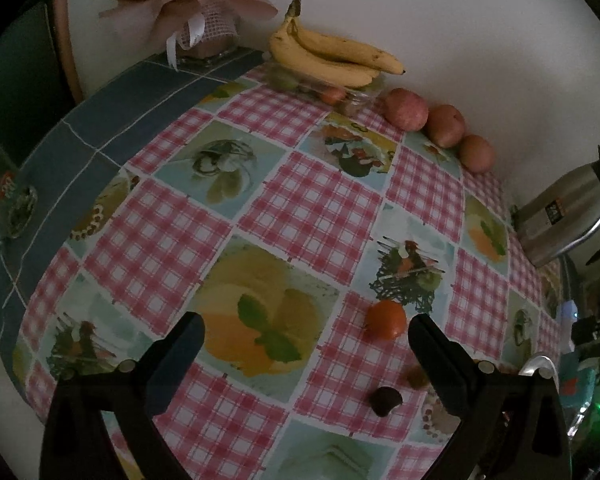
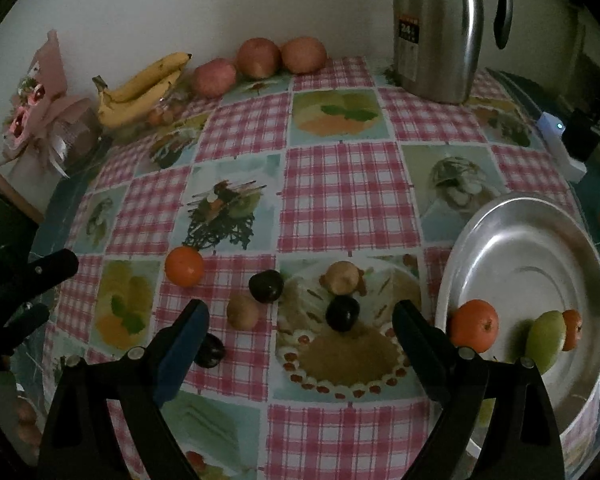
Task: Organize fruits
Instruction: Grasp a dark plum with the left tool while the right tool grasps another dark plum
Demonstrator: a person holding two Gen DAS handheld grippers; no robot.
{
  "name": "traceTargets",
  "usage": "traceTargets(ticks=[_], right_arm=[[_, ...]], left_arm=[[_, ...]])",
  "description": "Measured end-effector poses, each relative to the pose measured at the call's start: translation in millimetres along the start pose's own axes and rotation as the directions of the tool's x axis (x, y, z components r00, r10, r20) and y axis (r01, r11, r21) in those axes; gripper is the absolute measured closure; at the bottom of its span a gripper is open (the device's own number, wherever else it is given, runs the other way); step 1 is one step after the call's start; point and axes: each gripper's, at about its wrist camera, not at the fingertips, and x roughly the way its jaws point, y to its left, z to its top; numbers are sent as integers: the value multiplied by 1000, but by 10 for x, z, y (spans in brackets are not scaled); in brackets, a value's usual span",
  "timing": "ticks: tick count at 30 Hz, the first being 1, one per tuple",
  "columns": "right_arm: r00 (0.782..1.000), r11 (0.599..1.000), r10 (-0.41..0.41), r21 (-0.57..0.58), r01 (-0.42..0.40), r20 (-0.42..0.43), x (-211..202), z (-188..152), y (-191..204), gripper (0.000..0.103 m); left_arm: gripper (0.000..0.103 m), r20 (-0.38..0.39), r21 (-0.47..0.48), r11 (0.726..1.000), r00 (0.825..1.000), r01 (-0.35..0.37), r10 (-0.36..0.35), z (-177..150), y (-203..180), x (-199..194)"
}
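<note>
- loose fruit on the checked tablecloth (image 2: 340,196): one orange (image 2: 184,266), two dark plums (image 2: 265,286) (image 2: 342,313), a third plum (image 2: 211,351) beside the right gripper's left finger, two tan fruits (image 2: 242,312) (image 2: 341,278).
- steel plate (image 2: 540,240) at right holds two oranges (image 2: 474,325) (image 2: 573,329) and a green fruit (image 2: 546,340).
- right gripper (image 2: 300,320): jaws wide apart, empty.
- left gripper (image 1: 306,334): jaws wide apart, empty; the orange lies near its right finger.
- bananas (image 2: 140,92) and three apples (image 2: 214,78) along the wall; thermos (image 2: 440,28) at back.
</note>
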Motion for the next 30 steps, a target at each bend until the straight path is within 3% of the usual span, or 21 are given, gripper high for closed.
traceTargets(ticks=[5,10,14,17,20,30], right_arm=[[999,998,30,52,-29,-18,66,-1,-98,10],[1000,1000,-12,27,13,-25,122,4,-111,10],[998,999,-39,6,39,-53,218,-16,-115,25],[996,999,-44,13,45,-73,280,-35,-152,29],[995,999,-40,27,43,-88,329,-41,-207,42],[993,999,-27,44,32,-116,435,-60,-257,52]], left_arm=[[0,-58,-7,1000,998,18,-18,-39,-46,152],[1,-111,34,999,994,21,-17,-128,-163,286],[1,-179,122,992,984,40,-18,-232,-324,435],[2,-211,167,984,977,54,-17,-290,-394,491],[6,-230,212,975,973,63,-13,-348,-468,517],[15,-294,284,953,956,104,-17,-513,-611,637]])
